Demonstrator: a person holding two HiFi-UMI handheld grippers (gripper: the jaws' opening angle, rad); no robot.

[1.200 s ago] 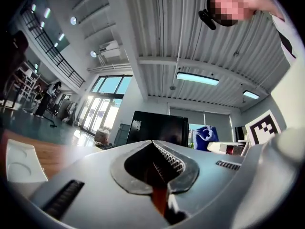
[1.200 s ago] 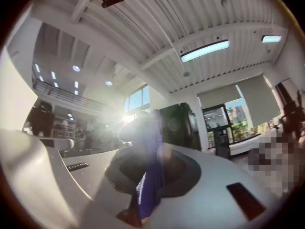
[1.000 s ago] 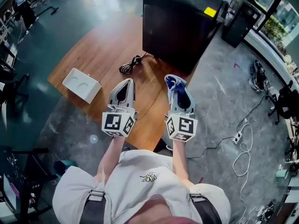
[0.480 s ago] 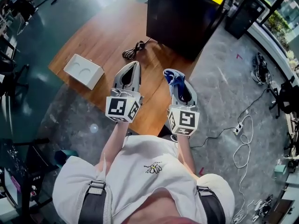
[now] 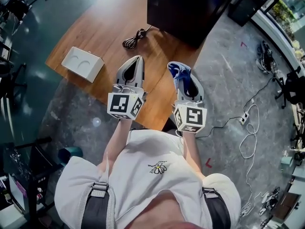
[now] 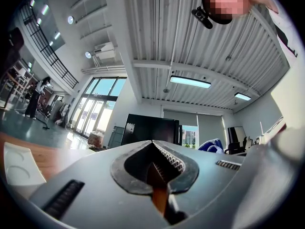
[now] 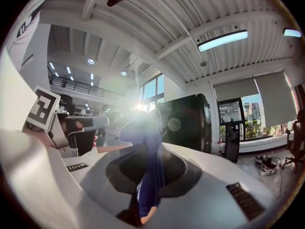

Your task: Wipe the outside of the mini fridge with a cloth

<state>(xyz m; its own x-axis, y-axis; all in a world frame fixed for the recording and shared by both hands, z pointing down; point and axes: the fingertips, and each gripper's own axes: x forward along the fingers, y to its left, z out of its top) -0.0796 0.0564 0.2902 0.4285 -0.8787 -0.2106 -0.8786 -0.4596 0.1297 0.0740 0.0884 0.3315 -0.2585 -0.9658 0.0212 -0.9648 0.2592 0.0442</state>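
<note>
The black mini fridge (image 5: 186, 8) stands on a wooden platform (image 5: 105, 32) at the top of the head view, partly cut off by the frame. My right gripper (image 5: 179, 69) is shut on a blue cloth (image 5: 181, 78), which bunches out past its tip. The right gripper view shows the cloth (image 7: 150, 161) pinched between the jaws, with the fridge (image 7: 186, 123) ahead and apart from it. My left gripper (image 5: 136, 58) is beside it with jaws closed and nothing in them. From the left gripper (image 6: 152, 142), the fridge (image 6: 150, 130) is seen straight ahead at a distance.
A white box (image 5: 82, 63) lies near the platform's left edge and a coiled black cable (image 5: 133, 37) lies in front of the fridge. A power strip with white cords (image 5: 248, 128) trails on the grey floor at right. A second black cabinet (image 5: 243, 6) stands behind.
Both grippers have shifted up the head view, staying side by side, and the fridge has slid toward the top edge. The right gripper keeps its hold on the cloth.
</note>
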